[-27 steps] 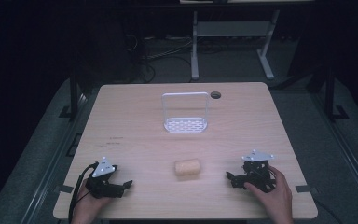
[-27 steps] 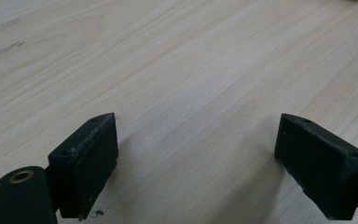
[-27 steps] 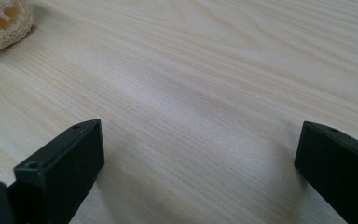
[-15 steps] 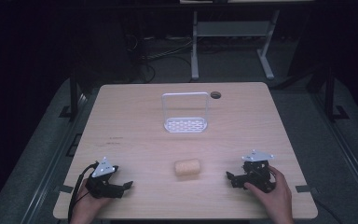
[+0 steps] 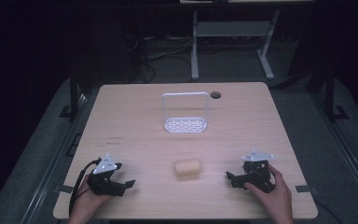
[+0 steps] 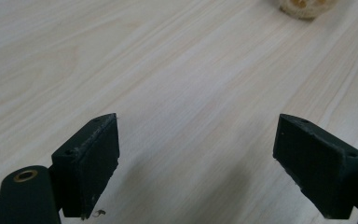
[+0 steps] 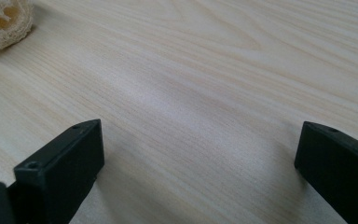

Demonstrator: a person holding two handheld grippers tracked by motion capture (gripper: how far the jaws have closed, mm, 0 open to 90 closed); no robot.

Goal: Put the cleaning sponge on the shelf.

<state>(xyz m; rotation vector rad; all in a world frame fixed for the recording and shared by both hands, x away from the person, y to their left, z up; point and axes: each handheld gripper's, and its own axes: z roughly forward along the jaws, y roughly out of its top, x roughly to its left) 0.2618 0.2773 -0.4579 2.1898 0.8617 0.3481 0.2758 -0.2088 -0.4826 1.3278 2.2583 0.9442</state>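
We had the left gripper [image 5: 129, 183] low at the table's [image 5: 135, 116] near-left edge, jaws wide apart w/ bare wood between them, nothing gripped. Right gripper [image 5: 230, 176] sat at the near-right, jaws likewise spread, empty. Both pointed inward toward the loofah piece [image 5: 187, 168], which lay btwn them on the tabletop, apart from both. In the left gripper view that loofah piece [image 6: 303, 7] was cut off by the top edge; in the right gripper view it [image 7: 2, 23] was clipped at the top-left corner, holes in its end face just visible. From the high view its long axis ran left-right across the table, roughly level. Farther back we saw a white rack [image 5: 185, 123] standing near centre, well apart from the loofah; detail of its base was hard to make out.
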